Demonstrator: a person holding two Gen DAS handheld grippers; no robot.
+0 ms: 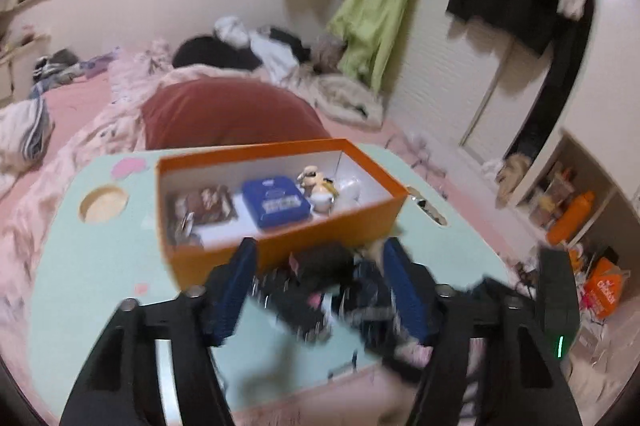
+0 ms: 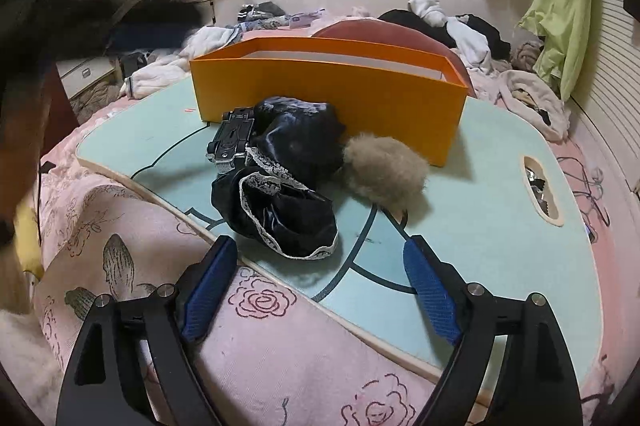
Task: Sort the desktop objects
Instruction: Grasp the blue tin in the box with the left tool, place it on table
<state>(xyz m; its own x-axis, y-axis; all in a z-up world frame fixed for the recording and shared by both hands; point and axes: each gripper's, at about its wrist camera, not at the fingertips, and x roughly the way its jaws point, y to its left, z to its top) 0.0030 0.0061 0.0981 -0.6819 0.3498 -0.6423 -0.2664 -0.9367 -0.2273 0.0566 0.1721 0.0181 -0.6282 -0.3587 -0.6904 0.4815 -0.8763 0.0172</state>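
Note:
An orange box (image 1: 280, 250) (image 2: 328, 86) stands on a pale green lap table (image 1: 100, 266) (image 2: 480, 206). Inside it are a blue tin (image 1: 276, 202), a small figurine (image 1: 316, 182) and a brown packet (image 1: 208, 206). My left gripper (image 1: 320, 246) is shut on a blurred black lace-trimmed cloth bundle (image 1: 320, 290), which casts a shadow on the table below. In the right wrist view the black cloth (image 2: 288, 186), a black and silver device (image 2: 232, 142) and a tan fur ball (image 2: 382, 172) lie before the box. My right gripper (image 2: 320, 242) is open at the table's near edge, nothing between its pads.
The table rests on a bed with a pink flowered cover (image 2: 280, 346). It has a round cup hole (image 1: 103, 204) and a slot handle (image 2: 540, 186). A red cushion (image 1: 228, 114) and piled clothes lie behind the box. Shelves with an orange bottle (image 1: 572, 218) stand at right.

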